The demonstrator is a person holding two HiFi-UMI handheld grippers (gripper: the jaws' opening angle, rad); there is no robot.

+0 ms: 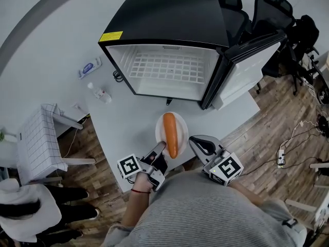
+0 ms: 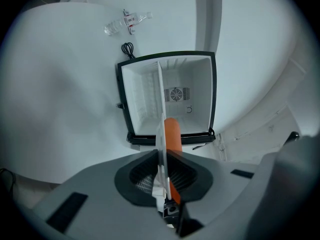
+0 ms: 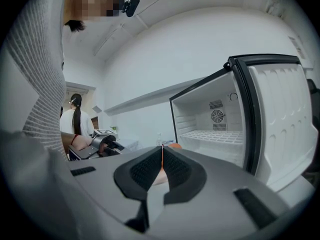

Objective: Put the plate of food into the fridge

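Closest, my left hand-held gripper [image 1: 159, 148] and right hand-held gripper [image 1: 194, 142] pinch opposite rims of the plate [image 1: 160, 127] — likely keeping its carrot [image 1: 170, 135] level before the fridge [image 1: 164, 17].

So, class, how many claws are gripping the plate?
2. The left claw grips the plate at its near left rim; the right claw grips its near right rim. Neither is hidden.

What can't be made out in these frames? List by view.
- Yellow label on the fridge, head view: too small to read.
- Bottle label, head view: too small.
- Plate near rim, head view: covered by the left tool and right tool.
- Plate top, left gripper view: plate stands edge-on; only the orange food shows.
- Plate, right gripper view: almost all behind the tool's own pads.
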